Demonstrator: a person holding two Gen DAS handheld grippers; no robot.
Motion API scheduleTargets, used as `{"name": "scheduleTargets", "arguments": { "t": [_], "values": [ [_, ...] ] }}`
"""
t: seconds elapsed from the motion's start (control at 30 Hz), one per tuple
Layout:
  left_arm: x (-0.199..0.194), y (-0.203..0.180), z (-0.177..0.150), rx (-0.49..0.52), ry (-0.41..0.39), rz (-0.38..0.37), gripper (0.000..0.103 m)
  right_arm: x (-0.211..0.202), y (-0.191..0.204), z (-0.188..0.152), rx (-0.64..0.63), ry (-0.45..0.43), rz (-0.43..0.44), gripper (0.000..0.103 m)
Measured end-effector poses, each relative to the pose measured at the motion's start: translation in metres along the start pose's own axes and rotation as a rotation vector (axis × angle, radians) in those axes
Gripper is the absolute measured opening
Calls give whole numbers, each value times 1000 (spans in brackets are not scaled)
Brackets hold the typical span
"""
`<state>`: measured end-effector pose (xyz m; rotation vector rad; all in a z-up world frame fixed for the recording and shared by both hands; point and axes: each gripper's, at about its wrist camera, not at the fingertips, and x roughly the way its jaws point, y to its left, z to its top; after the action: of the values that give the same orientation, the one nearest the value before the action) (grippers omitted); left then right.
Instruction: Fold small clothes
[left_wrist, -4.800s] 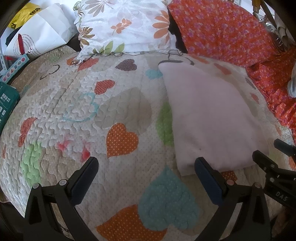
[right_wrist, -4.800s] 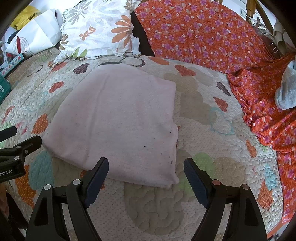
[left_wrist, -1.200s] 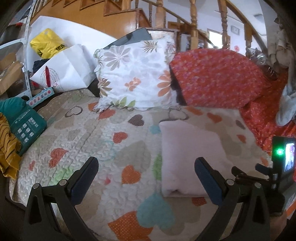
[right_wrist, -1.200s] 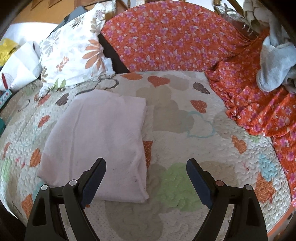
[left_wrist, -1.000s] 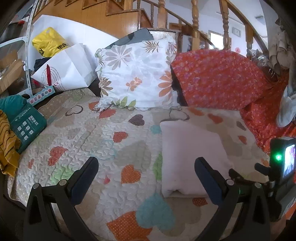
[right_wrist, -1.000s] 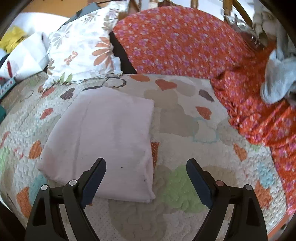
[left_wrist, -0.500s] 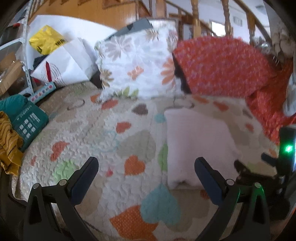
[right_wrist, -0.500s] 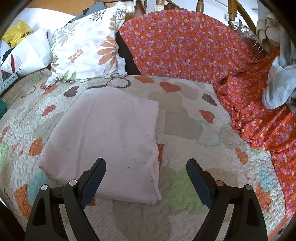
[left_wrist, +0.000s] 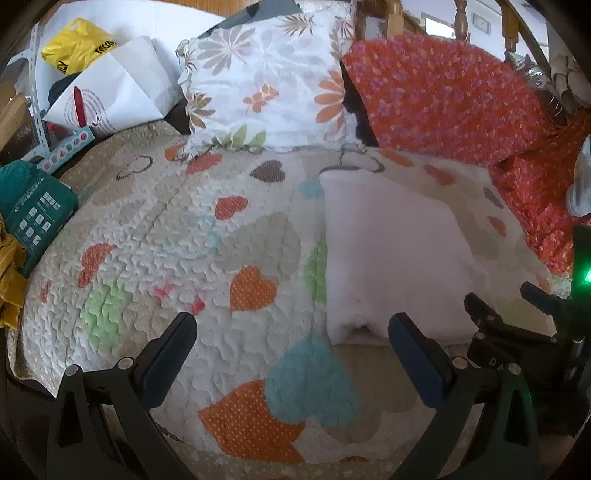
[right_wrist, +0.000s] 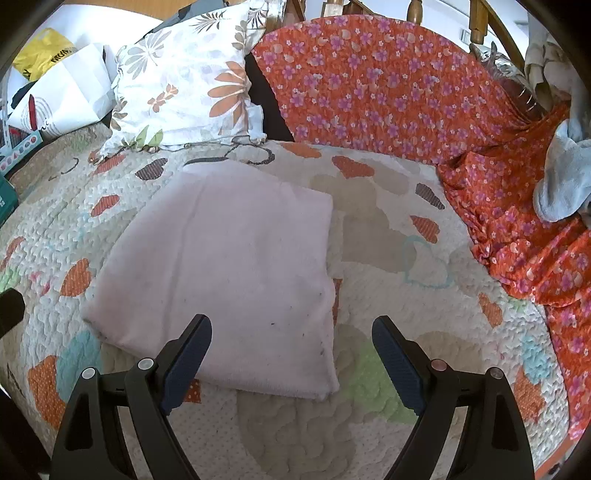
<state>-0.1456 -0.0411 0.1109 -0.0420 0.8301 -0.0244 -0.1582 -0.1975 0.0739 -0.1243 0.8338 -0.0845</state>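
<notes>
Here, a folded pale pink garment (right_wrist: 229, 266) is seen lying flat on a quilted bedspread (right_wrist: 388, 302) printed with coloured hearts. In the right wrist view it fills the centre and left of centre of the frame, with its near edge at the lower middle. The right gripper (right_wrist: 291, 354) is held with its jaws wide apart and nothing is clamped between them; the left finger (right_wrist: 186, 358) is seen over the garment's near edge, while the right finger (right_wrist: 397, 363) is over bare quilt. Whether the left finger touches the cloth cannot be told.

In the left wrist view the same garment (left_wrist: 395, 254) is placed right of centre. The left gripper (left_wrist: 291, 350) is likewise spread open and empty, over an orange heart and a blue heart at the lower middle of the frame, with its right finger (left_wrist: 413, 354) just beside the garment's near corner. Part of the other tool is seen at the lower right edge, with a green light lit.

A floral pillow (left_wrist: 266, 77) is propped at the top centre, an orange flowered cloth (right_wrist: 388, 81) is draped at the upper right, and a white paper bag (left_wrist: 110, 96) and a yellow bag (left_wrist: 75, 50) are seen at the upper left. A teal box (left_wrist: 35, 218) is placed at the left edge.
</notes>
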Motion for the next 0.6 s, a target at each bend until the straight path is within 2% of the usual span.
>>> {"name": "scheduleTargets", "arguments": {
  "t": [0.33,0.6],
  "values": [
    [12,-2,-13,7,60,24,103,-4,14,-5,-55,-7,2,92],
    [15,0,-15,3,77,31,103,-3,23,-9,-87,4,-3,92]
  ]
}}
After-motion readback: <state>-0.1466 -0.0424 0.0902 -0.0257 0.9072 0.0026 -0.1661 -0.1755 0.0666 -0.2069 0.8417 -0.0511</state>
